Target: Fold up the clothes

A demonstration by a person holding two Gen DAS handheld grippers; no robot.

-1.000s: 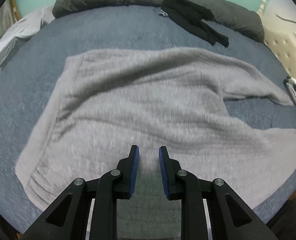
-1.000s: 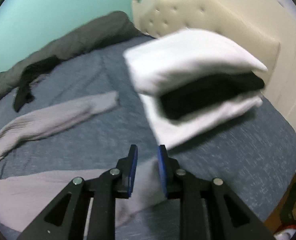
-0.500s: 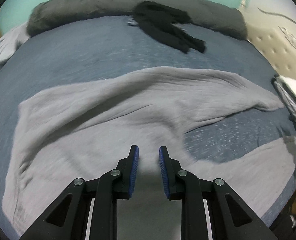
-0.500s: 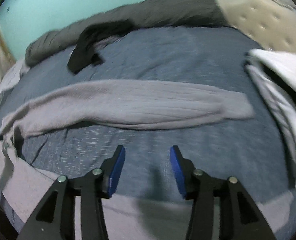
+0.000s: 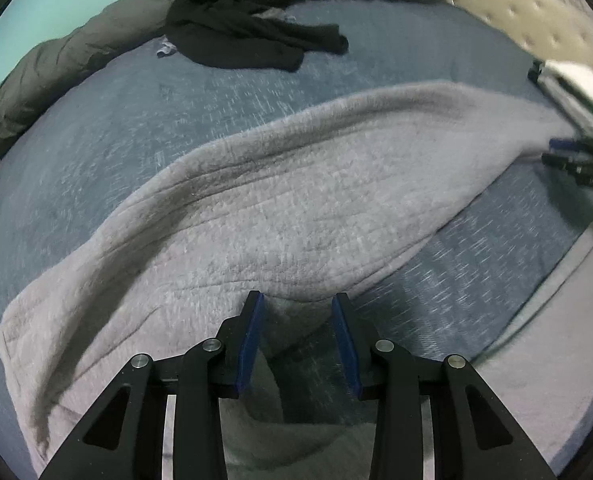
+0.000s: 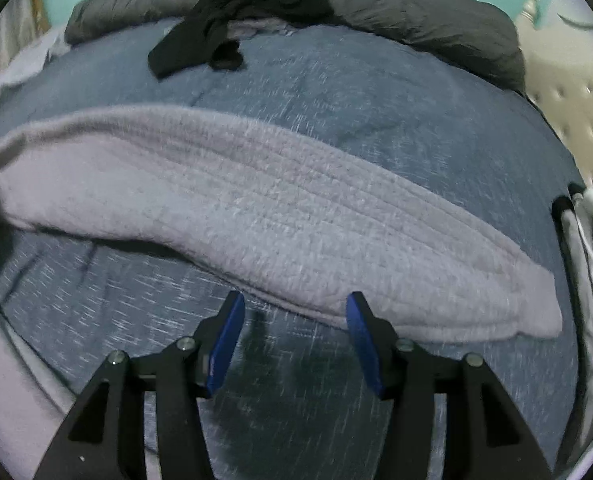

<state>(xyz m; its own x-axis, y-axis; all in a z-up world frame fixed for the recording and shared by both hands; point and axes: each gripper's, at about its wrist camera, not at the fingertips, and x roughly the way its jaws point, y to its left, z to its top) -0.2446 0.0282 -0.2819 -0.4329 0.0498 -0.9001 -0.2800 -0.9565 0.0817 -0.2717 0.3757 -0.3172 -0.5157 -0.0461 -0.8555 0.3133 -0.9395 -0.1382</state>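
Observation:
A grey knit sweater (image 5: 280, 208) lies spread on the blue bed cover (image 5: 200, 112). Its long sleeve (image 6: 280, 216) stretches across the right wrist view. My left gripper (image 5: 296, 308) is open and empty, low over the near edge of the sweater where the sleeve joins the body. My right gripper (image 6: 292, 308) is open wide and empty, just short of the sleeve's near edge. The right gripper also shows at the right edge of the left wrist view (image 5: 576, 160), beside the sleeve's end.
A black garment (image 5: 252, 36) lies at the far side of the bed against a rolled dark grey duvet (image 6: 416, 20). A stack of folded white and black clothes (image 6: 592, 248) sits at the right. A beige tufted headboard (image 6: 576, 112) stands beyond it.
Both grippers swung over the bed and came down close to the sweater's sleeve. The left jaws opened wider, and the right jaws opened wide from nearly closed. The folded stack moved out to the right.

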